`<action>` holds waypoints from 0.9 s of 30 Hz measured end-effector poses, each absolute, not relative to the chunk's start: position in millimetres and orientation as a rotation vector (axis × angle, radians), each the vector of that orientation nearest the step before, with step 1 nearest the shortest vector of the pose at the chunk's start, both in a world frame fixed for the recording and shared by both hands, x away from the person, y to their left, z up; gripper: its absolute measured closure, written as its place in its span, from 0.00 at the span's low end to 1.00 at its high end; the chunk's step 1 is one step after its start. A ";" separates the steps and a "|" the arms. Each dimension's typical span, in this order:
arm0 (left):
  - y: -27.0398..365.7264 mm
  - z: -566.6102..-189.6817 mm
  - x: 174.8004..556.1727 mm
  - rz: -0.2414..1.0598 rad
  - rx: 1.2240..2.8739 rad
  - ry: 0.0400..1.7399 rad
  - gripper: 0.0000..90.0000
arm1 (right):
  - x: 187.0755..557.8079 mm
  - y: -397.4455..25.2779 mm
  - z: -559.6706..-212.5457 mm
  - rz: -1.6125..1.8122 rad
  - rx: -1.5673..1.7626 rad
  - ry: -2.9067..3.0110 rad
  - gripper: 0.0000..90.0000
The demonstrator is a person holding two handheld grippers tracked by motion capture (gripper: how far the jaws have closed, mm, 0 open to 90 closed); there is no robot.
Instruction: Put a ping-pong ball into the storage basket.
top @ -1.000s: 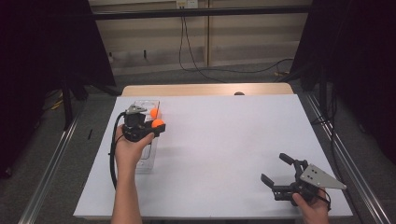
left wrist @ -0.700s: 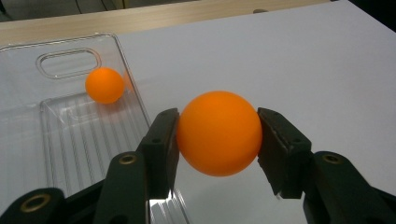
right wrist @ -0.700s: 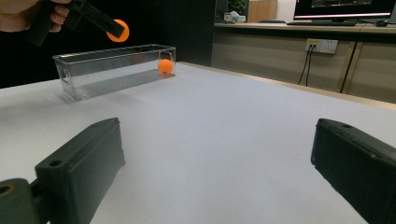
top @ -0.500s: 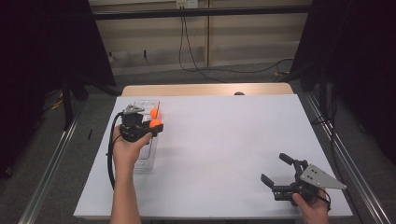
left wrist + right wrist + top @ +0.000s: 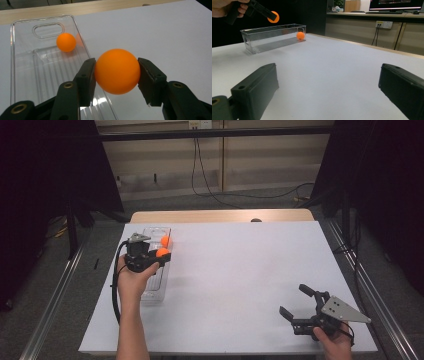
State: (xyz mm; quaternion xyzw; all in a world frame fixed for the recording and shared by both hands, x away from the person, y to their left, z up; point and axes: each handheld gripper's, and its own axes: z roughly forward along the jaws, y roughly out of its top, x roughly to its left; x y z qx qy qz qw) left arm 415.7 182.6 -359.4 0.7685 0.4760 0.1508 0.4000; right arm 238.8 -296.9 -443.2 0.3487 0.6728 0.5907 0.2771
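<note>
My left gripper is shut on an orange ball, held above the right wall of a long clear plastic box at the table's left. A second orange ball rests inside the box near its far end. Near the front right of the table, my right gripper stands open with nothing between its jaws.
The white table stretches wide between the two grippers. A wooden strip runs along its far edge. Cables lie on the floor beyond, and dark curtains hang on both sides.
The left gripper with its ball has drifted slightly toward the person along the box. The right gripper has stayed in place.
</note>
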 end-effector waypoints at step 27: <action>195.8 -367.6 418.9 0.430 1.939 1.265 0.57 | 238.8 -296.7 -443.2 1.586 0.936 1.808 0.03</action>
